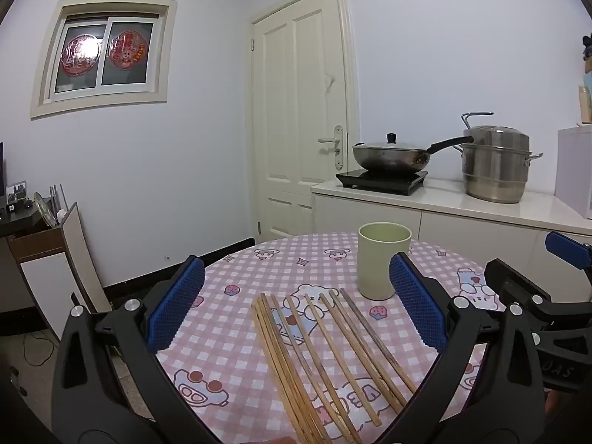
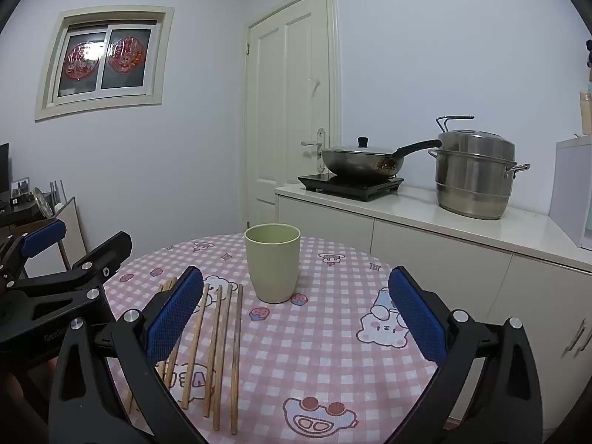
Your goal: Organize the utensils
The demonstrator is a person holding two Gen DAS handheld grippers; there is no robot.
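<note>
**Both grippers spread above loose chopsticks and a cup**

The left gripper (image 1: 296,303) hangs over the table with its blue-padded fingers (image 1: 177,303) spread wide, holding nothing. The right gripper (image 2: 296,307) is likewise spread, its blue pads (image 2: 416,316) apart and empty. On the left gripper's black body, seen at nine o'clock in the right wrist view, the partial lettering "GenRo" can be read; on the right gripper's body, at four o'clock in the left wrist view, the letters "DAS" show.

Between the left gripper's fingers lie the bare wooden chopsticks (image 1: 322,362), loosely fanned on the pink checked cartoon-print tablecloth (image 1: 236,351). About nine sticks can be counted, though the ones bunched at the left side overlap, so the count is uncertain. One pale green plastic cup (image 2: 272,262) stands upright at one o'clock from the chopsticks, just beyond their far tips and apart from them.

Further out, at two o'clock, a white counter (image 1: 444,199) carries one black induction hob (image 1: 381,180), one lidded steel wok (image 1: 392,155) on it, and one stacked steel steamer pot (image 1: 495,162).
</note>
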